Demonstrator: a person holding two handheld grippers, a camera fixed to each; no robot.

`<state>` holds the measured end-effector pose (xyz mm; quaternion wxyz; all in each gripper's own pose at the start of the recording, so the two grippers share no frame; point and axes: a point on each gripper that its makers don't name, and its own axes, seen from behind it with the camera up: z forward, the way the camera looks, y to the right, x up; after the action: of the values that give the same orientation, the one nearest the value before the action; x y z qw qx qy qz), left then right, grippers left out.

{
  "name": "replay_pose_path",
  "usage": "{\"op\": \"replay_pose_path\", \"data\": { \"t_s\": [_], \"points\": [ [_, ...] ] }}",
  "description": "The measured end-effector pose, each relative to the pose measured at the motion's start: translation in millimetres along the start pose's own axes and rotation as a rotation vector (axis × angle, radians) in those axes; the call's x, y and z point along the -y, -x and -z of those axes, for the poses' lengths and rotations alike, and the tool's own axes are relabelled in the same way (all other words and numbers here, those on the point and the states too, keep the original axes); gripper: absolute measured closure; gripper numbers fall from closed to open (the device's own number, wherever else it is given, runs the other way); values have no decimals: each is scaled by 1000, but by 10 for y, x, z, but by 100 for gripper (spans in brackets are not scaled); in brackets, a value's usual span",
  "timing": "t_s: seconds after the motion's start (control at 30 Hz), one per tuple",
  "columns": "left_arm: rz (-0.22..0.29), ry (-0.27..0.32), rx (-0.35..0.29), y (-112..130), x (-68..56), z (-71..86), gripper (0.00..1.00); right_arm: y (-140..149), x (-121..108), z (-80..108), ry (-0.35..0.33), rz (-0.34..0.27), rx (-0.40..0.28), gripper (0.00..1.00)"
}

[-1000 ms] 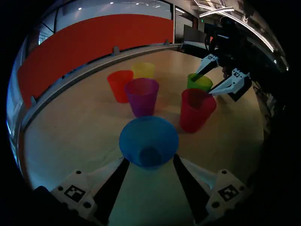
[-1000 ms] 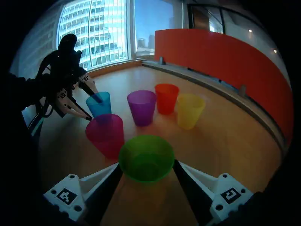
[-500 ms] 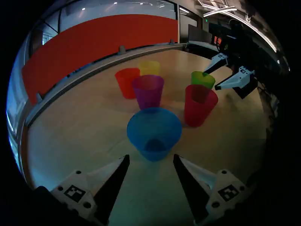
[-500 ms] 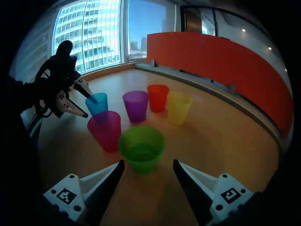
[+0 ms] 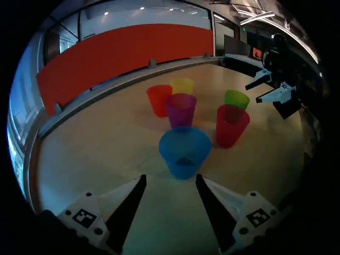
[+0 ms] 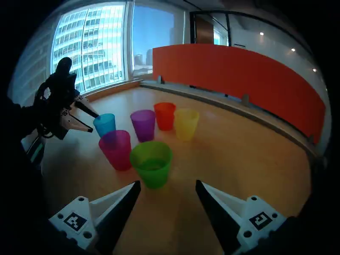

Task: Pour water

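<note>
Six translucent plastic cups stand upright and close together on a wooden tabletop (image 5: pixel 97 140), with the purple cup (image 5: pixel 180 108) at the middle of the group. The orange cup (image 5: pixel 158 98) and yellow cup (image 5: pixel 182 85) lie on the purple cup's far side, toward the orange partition (image 5: pixel 119 46). The blue cup (image 5: pixel 185 151) stands on its near side, toward the left gripper (image 5: pixel 170 178). The magenta cup (image 6: pixel 115 148) sits beside the purple cup, and the green cup (image 6: pixel 151 162) stands out from it toward the right gripper (image 6: pixel 167 183). Each gripper has its fingers spread wide and holds nothing. The blue cup sits just ahead of the left fingertips and the green cup just ahead of the right ones, each apart from the fingers. The spread is wider than either cup, probably so that the fingers can straddle a cup wall before closing. The tight grouping would keep the carry from one cup to another short. Whether any cup holds water cannot be told, though the green cup's bottom looks darker. Pouring appears not yet begun, since every cup rests on the tabletop untilted
</note>
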<state>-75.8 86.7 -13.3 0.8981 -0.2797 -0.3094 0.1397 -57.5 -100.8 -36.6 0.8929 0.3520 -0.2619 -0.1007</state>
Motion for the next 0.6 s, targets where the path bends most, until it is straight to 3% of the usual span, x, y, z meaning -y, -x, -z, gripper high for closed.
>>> {"op": "replay_pose_path", "data": {
  "t_s": [0.3, 0.6],
  "points": [
    [62, -104, -106, -224, 192, 232, 14, -190, -59, 193, 77, -33, -82, 0],
    [119, -227, -243, -438, 460, 486, 14, -460, -279, 412, 207, -78, -194, 0]
  ]
}}
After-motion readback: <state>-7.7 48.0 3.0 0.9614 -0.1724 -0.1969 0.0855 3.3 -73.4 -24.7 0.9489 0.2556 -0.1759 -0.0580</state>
